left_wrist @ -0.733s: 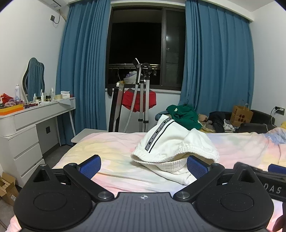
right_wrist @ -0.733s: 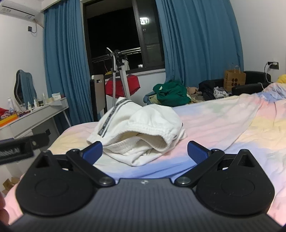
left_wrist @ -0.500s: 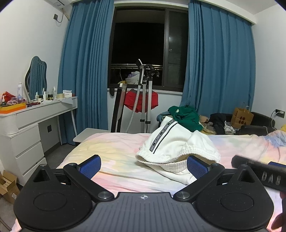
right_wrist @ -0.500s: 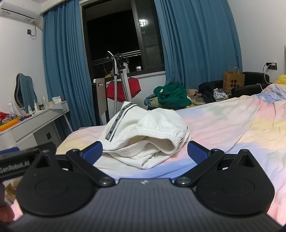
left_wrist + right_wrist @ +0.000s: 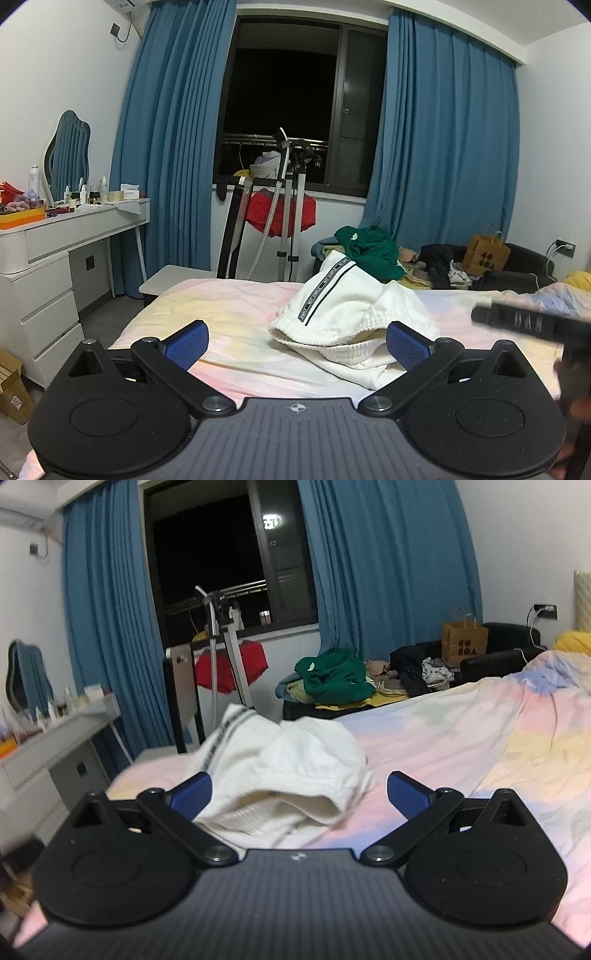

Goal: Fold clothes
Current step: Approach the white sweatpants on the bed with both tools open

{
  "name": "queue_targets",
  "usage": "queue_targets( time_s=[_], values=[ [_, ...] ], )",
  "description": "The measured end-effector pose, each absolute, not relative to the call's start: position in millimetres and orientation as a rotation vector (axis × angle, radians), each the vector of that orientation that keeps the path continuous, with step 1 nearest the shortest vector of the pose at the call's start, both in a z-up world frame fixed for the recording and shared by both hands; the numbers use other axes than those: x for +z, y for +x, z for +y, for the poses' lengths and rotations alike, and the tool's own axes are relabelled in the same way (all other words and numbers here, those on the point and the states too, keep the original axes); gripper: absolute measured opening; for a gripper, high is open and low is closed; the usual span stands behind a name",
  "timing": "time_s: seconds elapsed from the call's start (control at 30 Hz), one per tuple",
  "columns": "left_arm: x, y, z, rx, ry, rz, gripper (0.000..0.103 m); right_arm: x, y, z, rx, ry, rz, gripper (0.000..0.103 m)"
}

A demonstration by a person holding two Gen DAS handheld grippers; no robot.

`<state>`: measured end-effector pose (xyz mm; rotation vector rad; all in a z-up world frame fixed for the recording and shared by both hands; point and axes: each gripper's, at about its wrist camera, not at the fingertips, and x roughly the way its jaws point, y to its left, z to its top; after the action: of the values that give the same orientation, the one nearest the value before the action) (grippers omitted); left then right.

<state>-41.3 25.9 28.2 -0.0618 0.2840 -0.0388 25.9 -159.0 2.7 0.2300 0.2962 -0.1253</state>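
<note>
Bare pastel bedspread (image 5: pixel 229 314) lies left of, and in the right wrist view (image 5: pixel 443 746) right of, a crumpled white garment (image 5: pixel 351 310) (image 5: pixel 295 768), with the right gripper (image 5: pixel 532 321) hovering near its right side.

From my left wrist view, the right gripper (image 5: pixel 532 321) crosses in at three o'clock, blurred, with pale letters on its black body; I make out "DA" and no more. The brown paper bag (image 5: pixel 484 254) at two o'clock carries a dark dot-pattern logo and a line of lettering up its side, too small for me to read. The white garment (image 5: pixel 347 306) has a black-and-white printed tape running down it; its lettering is illegible.
</note>
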Motion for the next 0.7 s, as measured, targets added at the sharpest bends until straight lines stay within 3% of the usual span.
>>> queue_targets(
  time_s=[0.5,0.7],
  values=[
    [2,-13,20,-0.051,-0.082,0.310,0.103,-24,1,-180,-0.060,0.135,0.207,0.103],
    [-11,62,31,-0.091,-0.277,0.454,0.103,-25,2,-200,-0.083,0.231,0.216,0.103]
  ],
)
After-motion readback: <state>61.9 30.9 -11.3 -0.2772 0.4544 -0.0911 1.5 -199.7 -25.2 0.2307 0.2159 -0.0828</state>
